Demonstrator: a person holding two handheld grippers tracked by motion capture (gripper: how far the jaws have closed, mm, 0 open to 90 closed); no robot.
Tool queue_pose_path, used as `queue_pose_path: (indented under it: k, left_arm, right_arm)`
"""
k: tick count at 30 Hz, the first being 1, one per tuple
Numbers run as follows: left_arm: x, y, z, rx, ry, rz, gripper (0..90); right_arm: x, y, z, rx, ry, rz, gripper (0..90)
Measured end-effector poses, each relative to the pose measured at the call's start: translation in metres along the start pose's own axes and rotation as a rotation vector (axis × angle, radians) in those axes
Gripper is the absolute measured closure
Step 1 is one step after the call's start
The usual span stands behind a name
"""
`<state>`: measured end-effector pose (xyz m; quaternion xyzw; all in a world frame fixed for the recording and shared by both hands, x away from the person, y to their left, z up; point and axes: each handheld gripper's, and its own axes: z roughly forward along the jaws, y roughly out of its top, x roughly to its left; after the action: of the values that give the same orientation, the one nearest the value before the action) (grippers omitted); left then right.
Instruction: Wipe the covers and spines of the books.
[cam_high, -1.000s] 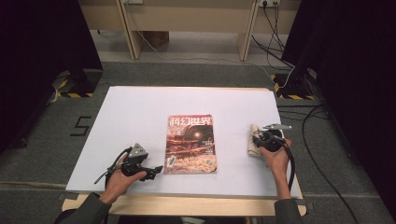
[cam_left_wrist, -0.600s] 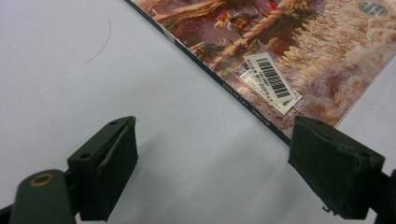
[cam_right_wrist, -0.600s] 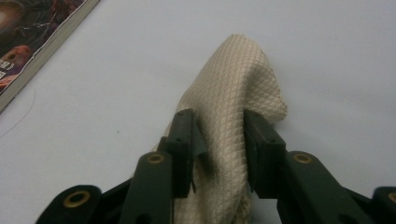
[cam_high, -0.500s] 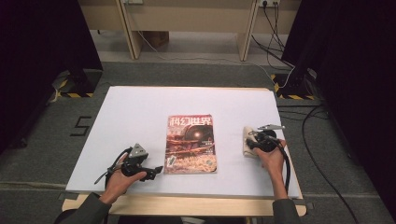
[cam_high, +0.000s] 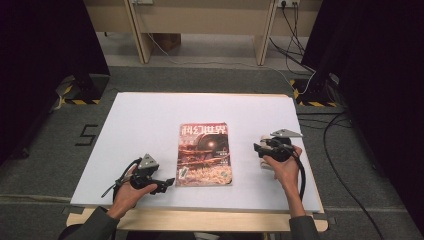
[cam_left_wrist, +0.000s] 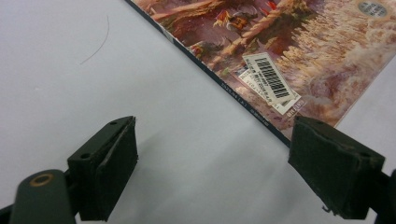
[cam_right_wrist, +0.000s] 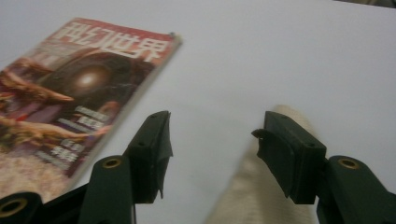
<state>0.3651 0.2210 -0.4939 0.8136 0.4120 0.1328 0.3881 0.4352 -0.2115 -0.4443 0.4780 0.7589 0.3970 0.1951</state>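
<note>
The white surface (cam_high: 150, 120) carries a magazine (cam_high: 204, 155) that lies flat near the middle, its red title toward the far side. The left gripper (cam_high: 167, 184) rests low on the surface at the near left corner of the magazine; in the left gripper view its jaws stand wide, one beside the magazine's spine edge (cam_left_wrist: 233, 88) and the other over bare surface, with nothing between them. The right gripper (cam_high: 257, 149) is to the right of the magazine, apart from it. Its jaws have just been opening and now stand fairly wide with nothing pressed between them. A small cream cloth (cam_right_wrist: 261, 196) lies on the surface just under the right jaws.
</note>
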Motion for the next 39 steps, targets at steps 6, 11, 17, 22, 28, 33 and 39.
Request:
queue_pose_path:
  k: [6,11,17,22,28,33,39]
  left_arm:
    - [-0.001,0.0,0.001,0.0,-0.01,-0.002,14.9]
    - [-0.005,0.0,0.004,0.003,-0.021,0.006,15.6]
    - [-0.016,0.001,0.009,0.004,-0.061,0.049,17.0]
    - [-0.023,0.001,0.013,0.005,-0.048,0.088,15.0]
    - [-0.029,0.0,0.015,0.007,-0.027,0.128,15.2]
    - [-0.027,0.001,0.015,0.012,0.0,0.112,15.1]
    - [-0.01,0.0,0.007,0.048,0.058,0.055,10.3]
  right_arm:
    - [0.028,-0.002,0.019,0.044,0.084,-0.04,42.4]
    - [0.047,-0.004,0.032,0.089,0.124,-0.08,42.6]
    - [0.06,-0.006,0.042,0.109,0.169,-0.086,43.0]
    - [0.071,-0.01,0.05,0.151,0.199,-0.104,43.0]
    - [0.078,-0.017,0.058,0.181,0.238,-0.073,40.4]
    - [0.086,-0.018,0.056,0.186,0.209,-0.102,40.2]
    - [0.102,-0.021,0.05,0.212,0.226,-0.102,41.2]
